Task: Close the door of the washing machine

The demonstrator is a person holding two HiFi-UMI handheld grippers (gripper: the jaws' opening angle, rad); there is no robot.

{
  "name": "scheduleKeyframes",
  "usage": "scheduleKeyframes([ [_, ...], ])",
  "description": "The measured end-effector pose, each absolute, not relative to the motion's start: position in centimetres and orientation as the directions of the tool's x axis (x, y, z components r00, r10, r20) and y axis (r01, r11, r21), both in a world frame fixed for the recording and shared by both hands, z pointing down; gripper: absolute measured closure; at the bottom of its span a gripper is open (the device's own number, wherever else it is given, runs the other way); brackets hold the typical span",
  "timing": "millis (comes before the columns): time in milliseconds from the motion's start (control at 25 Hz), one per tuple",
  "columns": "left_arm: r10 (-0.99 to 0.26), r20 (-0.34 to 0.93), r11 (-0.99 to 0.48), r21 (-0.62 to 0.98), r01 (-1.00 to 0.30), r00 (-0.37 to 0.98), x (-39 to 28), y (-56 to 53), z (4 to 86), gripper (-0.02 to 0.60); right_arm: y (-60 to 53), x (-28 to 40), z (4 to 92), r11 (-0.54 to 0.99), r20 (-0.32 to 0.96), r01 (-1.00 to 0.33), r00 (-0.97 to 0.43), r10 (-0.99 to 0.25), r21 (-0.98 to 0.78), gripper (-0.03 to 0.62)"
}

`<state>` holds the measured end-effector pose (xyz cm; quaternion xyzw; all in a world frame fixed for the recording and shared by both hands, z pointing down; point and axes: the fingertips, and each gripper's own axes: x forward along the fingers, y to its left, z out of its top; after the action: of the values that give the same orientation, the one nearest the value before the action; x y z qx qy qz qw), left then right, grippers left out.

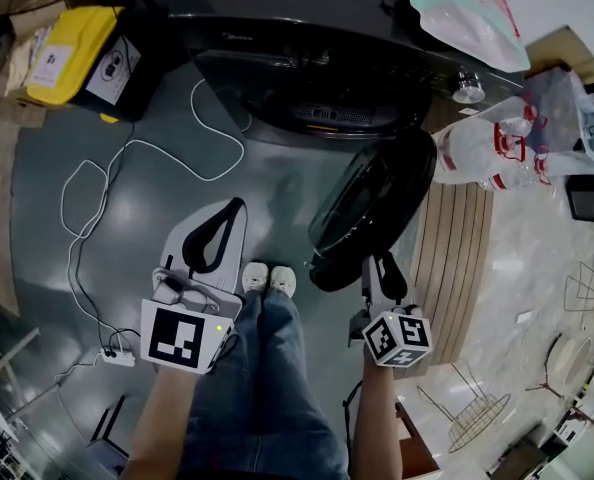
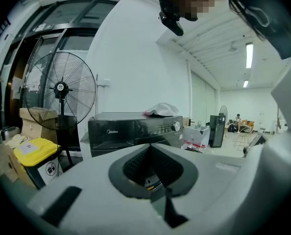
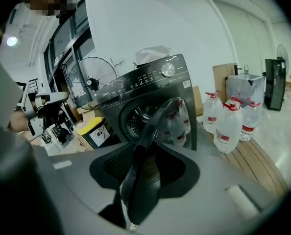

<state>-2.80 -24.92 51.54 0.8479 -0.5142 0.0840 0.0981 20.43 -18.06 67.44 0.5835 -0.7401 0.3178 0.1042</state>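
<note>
The dark front-loading washing machine [image 1: 317, 58] stands at the top of the head view, its round door [image 1: 362, 213] swung out toward me on the right. My right gripper [image 1: 382, 268] is shut on the door's near rim. In the right gripper view the door's edge [image 3: 145, 180] runs between the pads, and the drum opening [image 3: 138, 119] shows behind it. My left gripper [image 1: 235, 208] hangs to the left of the door, apart from it, shut on nothing. In the left gripper view it [image 2: 150, 148] points at the machine [image 2: 135, 126].
A yellow bin [image 1: 72, 53] stands left of the machine. A white cable runs across the floor to a power strip [image 1: 117, 356]. Water bottles [image 1: 487, 153] sit on a wooden platform [image 1: 462, 258] at the right. A standing fan [image 2: 60, 89] is behind the bin. My shoes [image 1: 269, 278] are between the grippers.
</note>
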Motion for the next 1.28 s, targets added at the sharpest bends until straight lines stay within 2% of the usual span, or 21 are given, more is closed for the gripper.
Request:
scheduleKeyframes([
  [560, -0.898, 0.26, -0.343, 0.09, -0.935, 0.354, -9.1, -28.4, 52.5, 0.574, -25.1, 10.8, 67.4, 0.319, 0.456, -0.843, -0.51, -0.729, -0.432, 0.462],
  [800, -0.905, 0.269, -0.317, 0.092, -0.944, 0.33, -11.3, -29.6, 53.1, 0.574, -29.3, 7.8, 67.4, 0.38, 0.434, -0.833, -0.539, -0.722, -0.403, 0.492],
  [1000, -0.907, 0.275, -0.304, 0.098, -0.948, 0.319, -12.5, -30.4, 53.7, 0.574, -33.4, 6.6, 67.6, 0.409, 0.413, -0.842, -0.531, -0.739, -0.352, 0.578],
  [1280, -0.904, 0.284, -0.302, 0.104, -0.948, 0.319, -13.5, -31.1, 54.5, 0.574, -38.8, 4.6, 67.5, 0.43, 0.39, -0.845, -0.529, -0.754, -0.317, 0.582],
])
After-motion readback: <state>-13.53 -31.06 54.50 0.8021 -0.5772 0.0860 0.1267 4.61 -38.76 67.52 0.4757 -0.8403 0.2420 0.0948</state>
